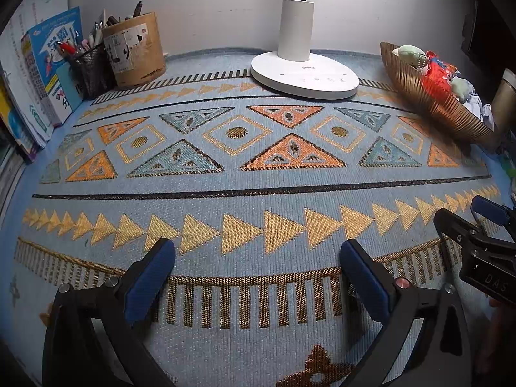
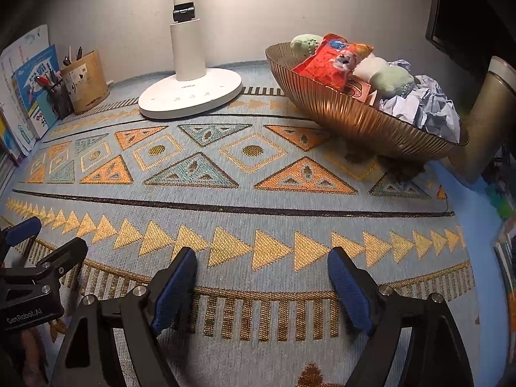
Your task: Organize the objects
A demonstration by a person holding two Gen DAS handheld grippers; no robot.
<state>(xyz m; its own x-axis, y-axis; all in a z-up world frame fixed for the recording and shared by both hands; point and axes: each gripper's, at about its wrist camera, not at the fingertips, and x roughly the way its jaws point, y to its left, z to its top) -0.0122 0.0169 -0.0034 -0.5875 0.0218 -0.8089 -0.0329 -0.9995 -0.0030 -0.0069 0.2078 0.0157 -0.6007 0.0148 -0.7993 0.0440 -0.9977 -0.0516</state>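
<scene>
One patterned blue woven mat (image 1: 258, 183) beneath white lamp base (image 1: 304, 74), grey wall (image 1: 209, 6) behind.

We read "GenRobot.AI" in white on the black housing of the left hand-held gripper (image 2: 32, 235), and "DAS" faintly on the black body of the right hand-held gripper (image 1: 483, 216). The white round lamp base (image 2: 190, 96) carries a small grey brand word too tiny to read. The blue-covered books (image 1: 53, 64) show Chinese print we cannot make out.
</scene>
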